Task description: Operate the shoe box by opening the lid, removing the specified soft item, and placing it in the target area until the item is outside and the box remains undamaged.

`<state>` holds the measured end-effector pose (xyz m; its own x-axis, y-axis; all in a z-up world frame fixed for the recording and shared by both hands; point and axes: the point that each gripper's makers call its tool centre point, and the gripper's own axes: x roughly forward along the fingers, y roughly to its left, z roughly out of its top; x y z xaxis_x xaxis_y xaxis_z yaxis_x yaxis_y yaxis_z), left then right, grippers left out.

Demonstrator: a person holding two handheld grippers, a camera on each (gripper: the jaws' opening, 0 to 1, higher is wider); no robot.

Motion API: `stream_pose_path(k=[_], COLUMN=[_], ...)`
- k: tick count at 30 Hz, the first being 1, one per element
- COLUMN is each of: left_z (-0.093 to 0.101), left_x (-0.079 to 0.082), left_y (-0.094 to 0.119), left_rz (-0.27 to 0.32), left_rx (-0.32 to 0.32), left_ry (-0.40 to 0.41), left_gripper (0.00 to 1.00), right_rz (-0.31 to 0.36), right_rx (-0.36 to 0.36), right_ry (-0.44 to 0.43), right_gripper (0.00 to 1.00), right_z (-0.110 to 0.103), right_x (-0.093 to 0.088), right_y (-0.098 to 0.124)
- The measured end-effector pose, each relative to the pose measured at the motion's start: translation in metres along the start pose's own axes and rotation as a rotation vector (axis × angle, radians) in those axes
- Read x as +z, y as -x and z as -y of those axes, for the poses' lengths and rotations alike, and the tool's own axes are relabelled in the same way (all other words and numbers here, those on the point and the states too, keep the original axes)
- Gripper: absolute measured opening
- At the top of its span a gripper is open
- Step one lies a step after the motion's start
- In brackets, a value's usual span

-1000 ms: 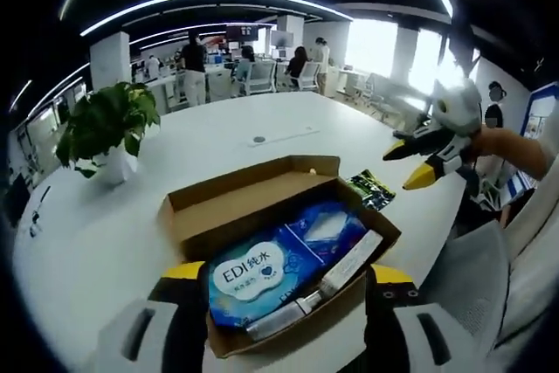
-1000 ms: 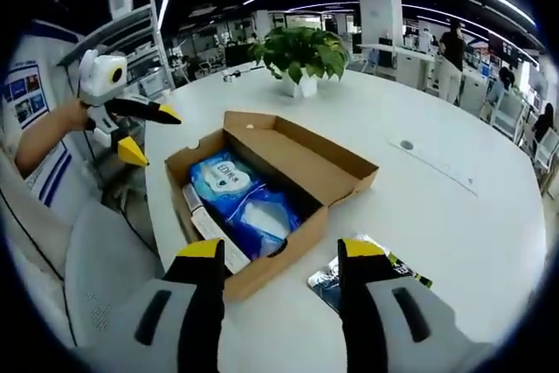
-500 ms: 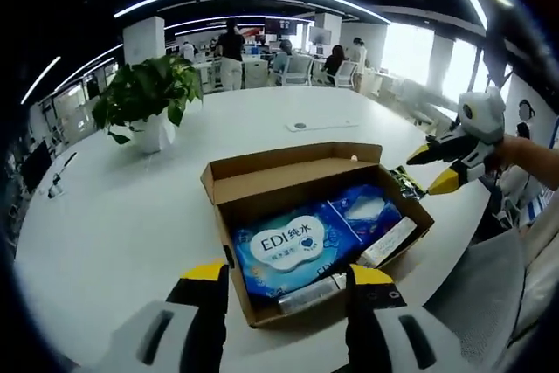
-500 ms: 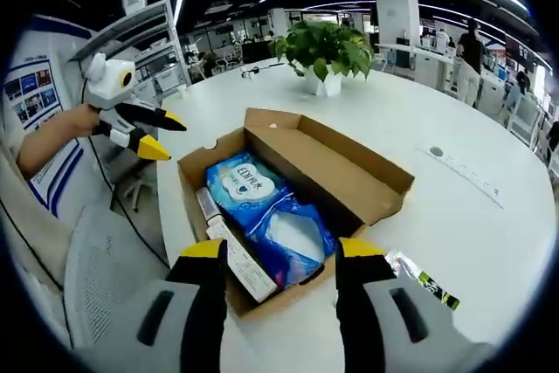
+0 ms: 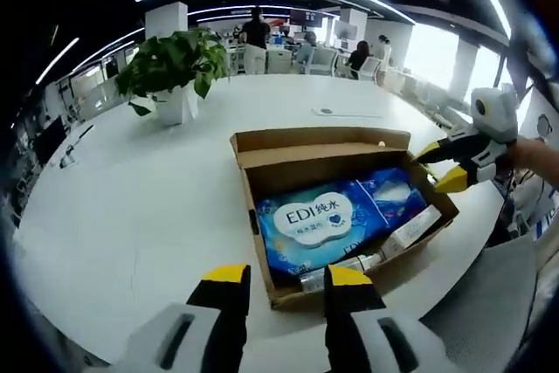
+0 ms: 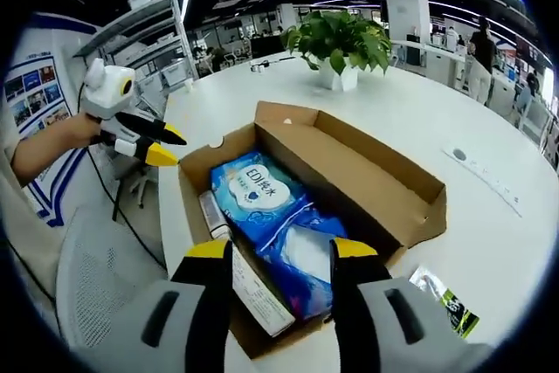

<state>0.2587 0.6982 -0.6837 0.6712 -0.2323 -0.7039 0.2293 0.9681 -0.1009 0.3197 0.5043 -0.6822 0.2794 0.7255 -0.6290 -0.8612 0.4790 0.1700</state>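
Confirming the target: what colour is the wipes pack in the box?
Blue with a white label; wipes pack, clearest in the left gripper view.

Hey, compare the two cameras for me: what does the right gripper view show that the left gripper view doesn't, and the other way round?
Right gripper view's extras: a dark sachet lying on the table beside the box, the left gripper held in a hand past the box's far end, and metal shelving.
Left gripper view's extras: the right gripper beside the box, and bright windows.
Shared: the open shoe box, the blue wipes pack lying inside it, the potted plant and the white table.
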Motion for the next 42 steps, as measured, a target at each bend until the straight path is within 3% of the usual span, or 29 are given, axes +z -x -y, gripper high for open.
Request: stream_pose_path(k=[7, 17, 30, 42], left_z=[-0.009, -0.015, -0.014, -0.013], left_x=[-0.015, -0.019, -0.019, -0.019], left_y=[-0.005, -0.009, -0.01, -0.009], left_rz=[-0.031, -0.018, -0.01, 0.001], left_rx=[0.011, 0.024, 0.007, 0.003], left_ry=[0.051, 0.117, 0.159, 0.17], left_gripper=[0.16, 0.05, 0.05, 0.05], right_rz=[-0.03, -0.068, -0.12, -0.138], right_rx=[0.02, 0.047, 0.075, 0.036], right_ry=[-0.003, -0.004, -0.022, -0.08], right_gripper=[0.37, 0.33, 0.32, 0.28], right_z=[-0.003, -0.008, -0.01, -0.002], right_x=[-0.004, -0.005, -0.007, -0.006], right_y=[-0.023, -0.049, -0.077, -0.079])
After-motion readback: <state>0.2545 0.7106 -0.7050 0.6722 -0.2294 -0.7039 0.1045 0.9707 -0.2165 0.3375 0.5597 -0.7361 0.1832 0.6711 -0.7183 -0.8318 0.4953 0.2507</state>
